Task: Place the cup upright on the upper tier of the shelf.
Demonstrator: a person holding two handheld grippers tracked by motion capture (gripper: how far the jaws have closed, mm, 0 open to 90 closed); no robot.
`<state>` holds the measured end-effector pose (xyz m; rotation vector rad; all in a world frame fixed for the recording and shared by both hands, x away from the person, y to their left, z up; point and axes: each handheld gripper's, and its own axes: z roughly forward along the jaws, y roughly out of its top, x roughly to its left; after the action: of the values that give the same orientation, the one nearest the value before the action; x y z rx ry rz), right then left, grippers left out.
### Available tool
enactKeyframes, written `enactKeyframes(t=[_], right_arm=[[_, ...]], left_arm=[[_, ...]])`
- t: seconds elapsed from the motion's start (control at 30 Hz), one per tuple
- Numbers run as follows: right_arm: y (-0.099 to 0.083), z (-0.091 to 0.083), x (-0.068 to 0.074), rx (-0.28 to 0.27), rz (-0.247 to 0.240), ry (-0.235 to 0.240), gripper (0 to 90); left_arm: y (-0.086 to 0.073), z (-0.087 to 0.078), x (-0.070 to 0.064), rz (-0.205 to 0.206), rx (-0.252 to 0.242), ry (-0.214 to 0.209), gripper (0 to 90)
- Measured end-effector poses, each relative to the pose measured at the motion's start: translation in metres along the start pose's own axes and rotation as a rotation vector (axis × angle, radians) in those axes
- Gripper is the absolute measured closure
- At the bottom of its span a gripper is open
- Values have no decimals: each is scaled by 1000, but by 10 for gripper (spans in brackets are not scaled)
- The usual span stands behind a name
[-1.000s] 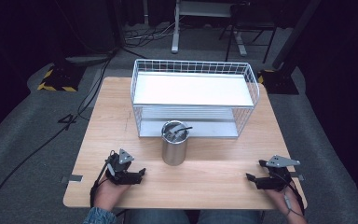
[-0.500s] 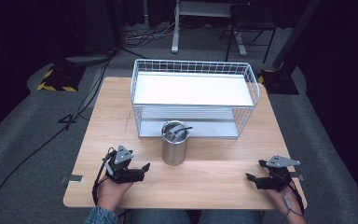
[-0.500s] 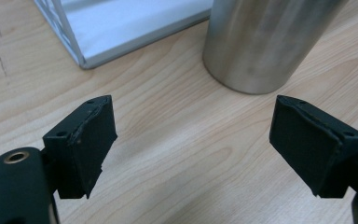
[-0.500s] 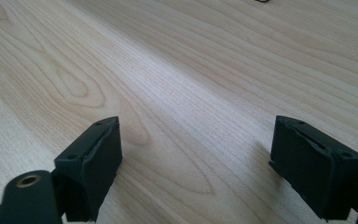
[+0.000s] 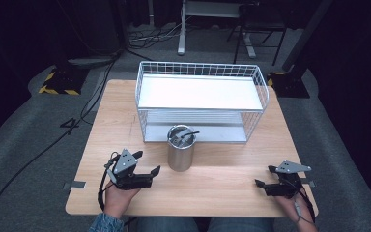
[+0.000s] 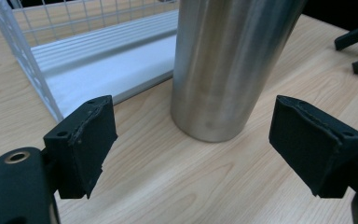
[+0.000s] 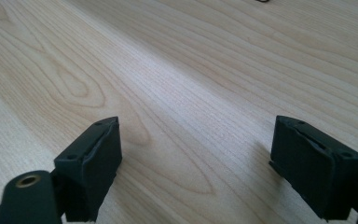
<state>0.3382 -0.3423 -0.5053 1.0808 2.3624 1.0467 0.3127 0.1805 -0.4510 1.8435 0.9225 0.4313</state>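
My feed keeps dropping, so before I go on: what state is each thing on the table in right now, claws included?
Left claw: open, empty, aimed at the steel cup.
Right claw: open, empty, low over bare table.
Steel cup: upright on the table, ungripped, dark utensils inside.
Wire basket: upright behind the cup, white tray on top.
Wooden table: bare at the front edge.
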Motion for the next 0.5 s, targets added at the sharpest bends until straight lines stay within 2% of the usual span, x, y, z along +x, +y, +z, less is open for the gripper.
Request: enactKeyframes(t=[0.07,0.17,0.33,0.5], right_arm=[[0,0,0,0,-1,0,170],[0,0,0,0,0,0,170],[0,0,0,-1,0,-2,173],[0,0,0,-1,0,-3,173]], left_arm=[[1,1,-1,-8,-7,-8,153],[4,5,-2,4,-13,-22,153],[12,17,-6,17,-45,-69,150],[15,26,-8,17,-44,-93,144]])
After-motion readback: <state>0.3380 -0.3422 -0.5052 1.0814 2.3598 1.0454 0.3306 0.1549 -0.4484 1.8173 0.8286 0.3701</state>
